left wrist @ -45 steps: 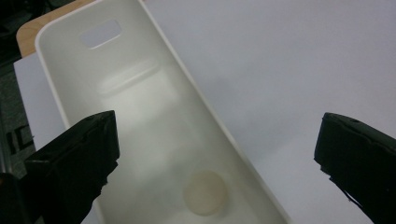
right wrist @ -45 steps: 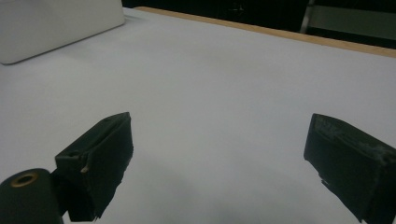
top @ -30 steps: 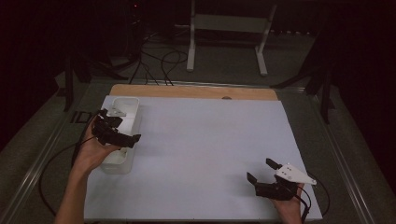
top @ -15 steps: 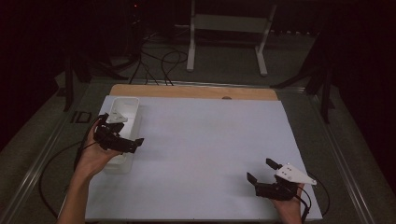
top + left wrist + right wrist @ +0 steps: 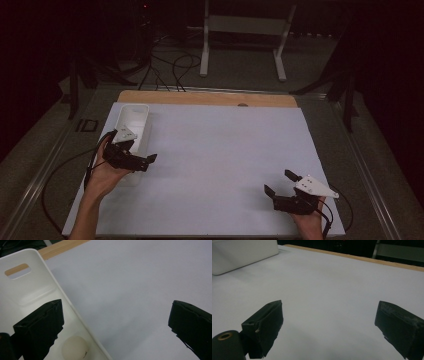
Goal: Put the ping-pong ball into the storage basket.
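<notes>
White bin [image 5: 131,116] wall blocks left edge; white sheet [image 5: 225,150] centre open.

Pale ball [image 5: 74,349] inside white bin [image 5: 37,287]

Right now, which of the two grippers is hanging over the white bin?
The left gripper, at the table's left side: its open jaws straddle the wall of the white bin, with a pale ball below. The right gripper is open over bare white sheet.

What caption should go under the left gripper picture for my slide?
Left gripper, jaws wide open, straddles the wall of a white bin holding a small white ball.
</notes>
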Demonstrator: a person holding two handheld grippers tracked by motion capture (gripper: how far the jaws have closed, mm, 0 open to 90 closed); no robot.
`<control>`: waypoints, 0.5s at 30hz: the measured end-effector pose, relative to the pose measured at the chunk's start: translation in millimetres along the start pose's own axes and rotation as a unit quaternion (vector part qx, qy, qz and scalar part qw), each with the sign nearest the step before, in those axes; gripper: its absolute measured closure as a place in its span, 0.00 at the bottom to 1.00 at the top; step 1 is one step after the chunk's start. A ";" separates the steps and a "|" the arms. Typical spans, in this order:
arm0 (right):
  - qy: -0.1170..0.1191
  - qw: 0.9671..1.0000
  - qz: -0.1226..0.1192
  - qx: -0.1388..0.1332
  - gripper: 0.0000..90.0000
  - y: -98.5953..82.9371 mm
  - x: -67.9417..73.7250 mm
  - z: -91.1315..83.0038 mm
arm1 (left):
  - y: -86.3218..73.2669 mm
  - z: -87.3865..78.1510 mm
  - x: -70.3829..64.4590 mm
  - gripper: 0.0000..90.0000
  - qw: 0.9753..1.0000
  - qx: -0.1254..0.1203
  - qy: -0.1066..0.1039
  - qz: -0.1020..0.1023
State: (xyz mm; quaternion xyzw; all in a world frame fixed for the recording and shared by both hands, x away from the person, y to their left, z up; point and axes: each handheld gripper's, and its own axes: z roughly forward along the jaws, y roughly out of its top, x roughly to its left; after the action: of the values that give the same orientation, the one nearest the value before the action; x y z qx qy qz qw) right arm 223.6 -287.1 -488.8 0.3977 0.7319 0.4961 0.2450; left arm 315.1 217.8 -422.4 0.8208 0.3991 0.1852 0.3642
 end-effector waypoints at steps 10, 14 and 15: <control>0.000 1.000 0.000 -0.001 0.08 0.0 0.0 -0.2 | -15.0 -0.5 -9.3 0.01 0.999 -0.046 -0.010 0.008; 0.000 1.000 0.000 -0.003 0.08 -0.1 0.0 0.1 | -22.5 -1.3 -12.6 0.01 0.997 -0.070 -0.016 0.010; 0.000 1.000 0.000 -0.003 0.08 -0.1 0.0 0.1 | -22.5 -1.3 -12.6 0.01 0.997 -0.070 -0.016 0.010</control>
State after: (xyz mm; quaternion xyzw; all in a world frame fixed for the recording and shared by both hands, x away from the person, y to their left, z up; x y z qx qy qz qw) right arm 223.6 -287.1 -489.0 0.3973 0.7304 0.4982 0.2458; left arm 295.0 217.8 -438.5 0.7999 0.3713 0.2030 0.4255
